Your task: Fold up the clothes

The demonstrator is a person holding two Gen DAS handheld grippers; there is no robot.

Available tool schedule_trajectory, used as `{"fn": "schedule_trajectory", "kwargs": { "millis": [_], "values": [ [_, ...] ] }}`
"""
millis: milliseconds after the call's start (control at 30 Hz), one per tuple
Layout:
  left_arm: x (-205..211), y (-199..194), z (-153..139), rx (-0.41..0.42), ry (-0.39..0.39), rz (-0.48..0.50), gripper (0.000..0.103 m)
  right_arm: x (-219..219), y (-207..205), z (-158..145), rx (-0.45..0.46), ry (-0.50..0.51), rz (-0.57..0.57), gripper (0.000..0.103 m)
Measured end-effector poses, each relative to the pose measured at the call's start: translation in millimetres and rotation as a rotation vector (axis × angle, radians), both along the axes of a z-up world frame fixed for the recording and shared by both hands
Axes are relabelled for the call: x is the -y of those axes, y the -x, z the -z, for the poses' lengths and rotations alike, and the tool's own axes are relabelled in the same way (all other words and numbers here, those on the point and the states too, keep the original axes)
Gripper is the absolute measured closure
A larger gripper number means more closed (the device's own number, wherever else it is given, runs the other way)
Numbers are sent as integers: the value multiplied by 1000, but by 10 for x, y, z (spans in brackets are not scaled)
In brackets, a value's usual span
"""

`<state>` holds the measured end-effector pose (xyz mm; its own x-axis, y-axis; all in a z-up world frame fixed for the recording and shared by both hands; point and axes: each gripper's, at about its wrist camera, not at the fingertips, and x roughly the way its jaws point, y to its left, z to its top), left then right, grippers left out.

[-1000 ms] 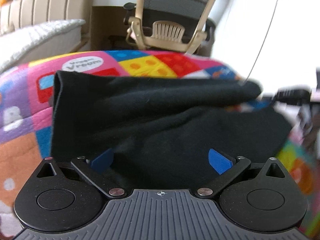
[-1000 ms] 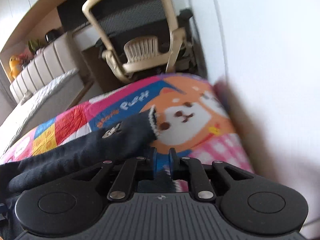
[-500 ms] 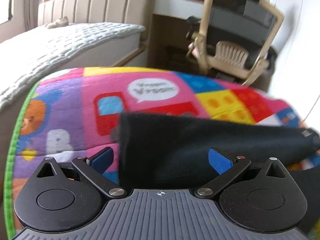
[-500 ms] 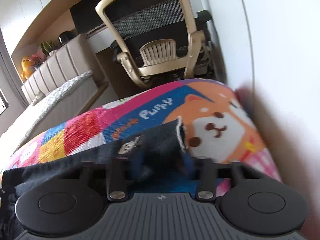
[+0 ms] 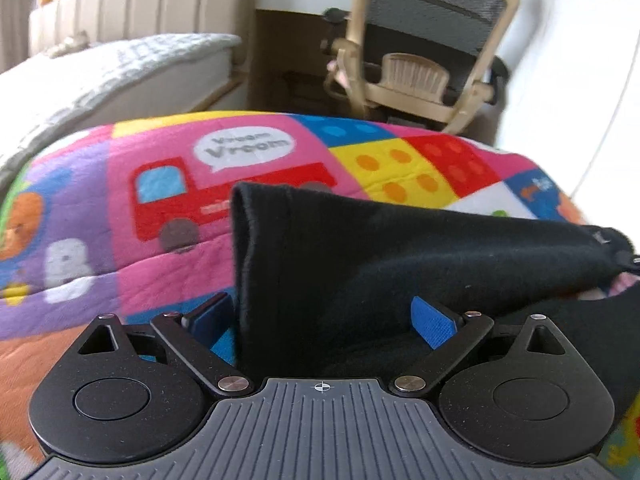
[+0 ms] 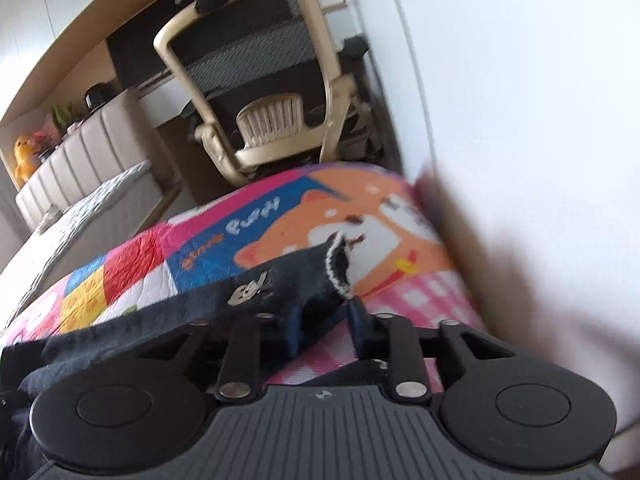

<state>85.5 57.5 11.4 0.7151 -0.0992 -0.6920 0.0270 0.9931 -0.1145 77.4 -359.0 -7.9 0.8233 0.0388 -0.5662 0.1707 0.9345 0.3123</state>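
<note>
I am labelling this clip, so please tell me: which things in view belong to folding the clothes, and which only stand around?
Part of the job:
- black garment
- colourful quilt under it
- left hand-held gripper, wide, closing, garment's edge between its pads
- right hand-held gripper, opening at the garment's frayed end

Only standing around:
- beige office chair
- bed
- yellow plush toy

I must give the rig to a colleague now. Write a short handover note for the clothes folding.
Left gripper: wide open, jaws closing a little, folded edge of the black garment between them, not pinched.
Right gripper: jaws opening, garment's frayed end between them.
Garment lies across the colourful blanket, folded over at least once.
Left: check the shape, finish the remaining folds.
</note>
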Motion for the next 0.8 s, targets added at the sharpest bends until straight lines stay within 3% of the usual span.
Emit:
{"fn": "schedule_trajectory", "kwargs": {
  "millis": [67,133,233,267,533,667,767,800],
  "values": [
    [12,106,-69,22,-25,-33,5,-41,137,-107,30,11,9,45],
    [61,286,-196,60,-41,-31,4,-93,308,-202,56,-5,-4,27],
    [211,585,-392,117,-37,18,3,-218,565,-284,66,-58,-55,4],
    [282,699,-445,130,-26,39,2,-274,650,-303,65,-77,-75,0],
    [805,1329,-636,168,65,90,0,-785,1350,-433,66,-146,-186,0],
    [988,1658,-703,199,83,73,0,-1094,1850,-512,135,20,-142,0],
    [1110,1866,-709,217,34,73,0,-1268,2162,-538,157,150,-112,0],
    [1142,1924,-703,219,16,73,0,-1305,2229,-543,139,162,-147,0]
  ]
}}
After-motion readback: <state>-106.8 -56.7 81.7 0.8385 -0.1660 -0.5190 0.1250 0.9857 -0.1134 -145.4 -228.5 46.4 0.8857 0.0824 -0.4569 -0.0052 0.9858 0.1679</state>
